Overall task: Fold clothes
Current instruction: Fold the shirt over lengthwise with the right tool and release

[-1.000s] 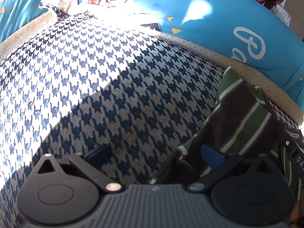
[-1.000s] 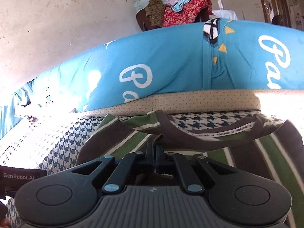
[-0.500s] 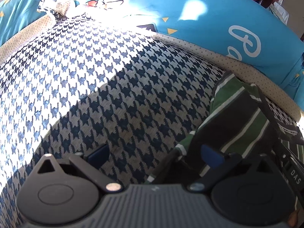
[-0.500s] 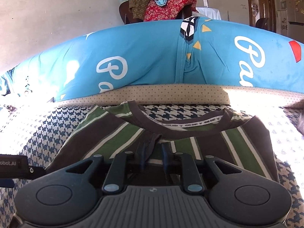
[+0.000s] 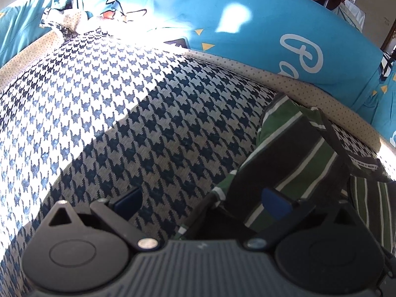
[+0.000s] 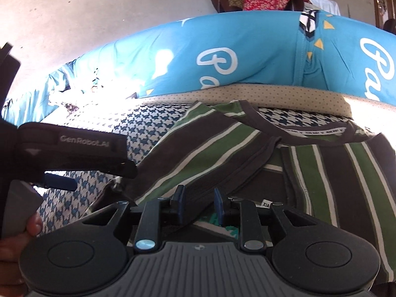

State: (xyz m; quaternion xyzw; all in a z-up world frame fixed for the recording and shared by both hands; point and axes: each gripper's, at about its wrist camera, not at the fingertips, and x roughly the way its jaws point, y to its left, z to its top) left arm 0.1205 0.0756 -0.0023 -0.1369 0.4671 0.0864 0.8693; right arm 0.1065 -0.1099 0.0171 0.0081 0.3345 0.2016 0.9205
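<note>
Right tongs [image 6: 199, 204] now parting off striped knit shirt [image 6: 247, 158], left tongs [image 5: 201, 201] wide open, houndstooth cover [image 5: 123, 113].

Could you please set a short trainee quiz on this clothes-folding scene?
1. True or false: the striped shirt lies on the houndstooth cover.
2. What colour is the long cushion behind the shirt? A red, B blue, C yellow.
3. In the left wrist view, is the left gripper open or shut?

Key:
1. True.
2. B, blue with white lettering.
3. Open. Its fingers stand wide apart, one over the shirt's edge and one over the cover, and pinch nothing.
</note>
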